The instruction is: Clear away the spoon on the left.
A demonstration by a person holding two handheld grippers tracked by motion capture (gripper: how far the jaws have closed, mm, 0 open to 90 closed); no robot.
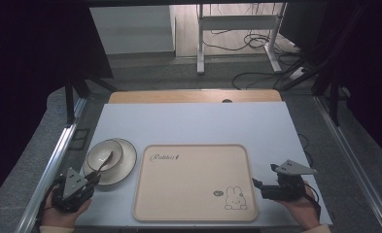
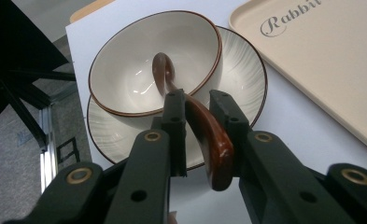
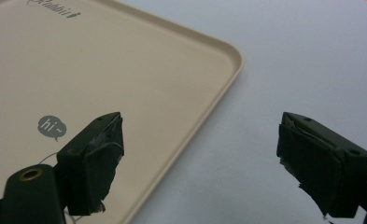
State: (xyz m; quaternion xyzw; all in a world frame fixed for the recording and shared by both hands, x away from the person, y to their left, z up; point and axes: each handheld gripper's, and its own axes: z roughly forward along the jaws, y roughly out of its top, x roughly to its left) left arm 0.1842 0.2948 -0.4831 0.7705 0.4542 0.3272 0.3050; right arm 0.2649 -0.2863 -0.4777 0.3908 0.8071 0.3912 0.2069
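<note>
A cream bowl (image 1: 101,154) with a brown rim stands on a matching plate (image 1: 126,162) at the table's left. A brown spoon (image 2: 209,140) rests in the bowl (image 2: 125,70), its handle sticking out over the rim and the plate (image 2: 246,79). My left gripper (image 2: 200,100) is shut on that handle, one jaw on each side; in the high view it (image 1: 92,179) sits just in front of the plate. My right gripper (image 3: 200,135) stands open with nothing between its jaws, low over the table beside the right edge of the beige tray (image 3: 125,70). From above, it (image 1: 260,188) is right of the tray (image 1: 193,165).
The beige tray bears a "Rabbit" word and a rabbit drawing (image 1: 235,198) and lies bare mid-table. The white tabletop (image 1: 193,121) stretches behind it, with a wooden board edge (image 1: 193,96) at the back. Metal frame rails (image 1: 57,155) run along the table's sides.
</note>
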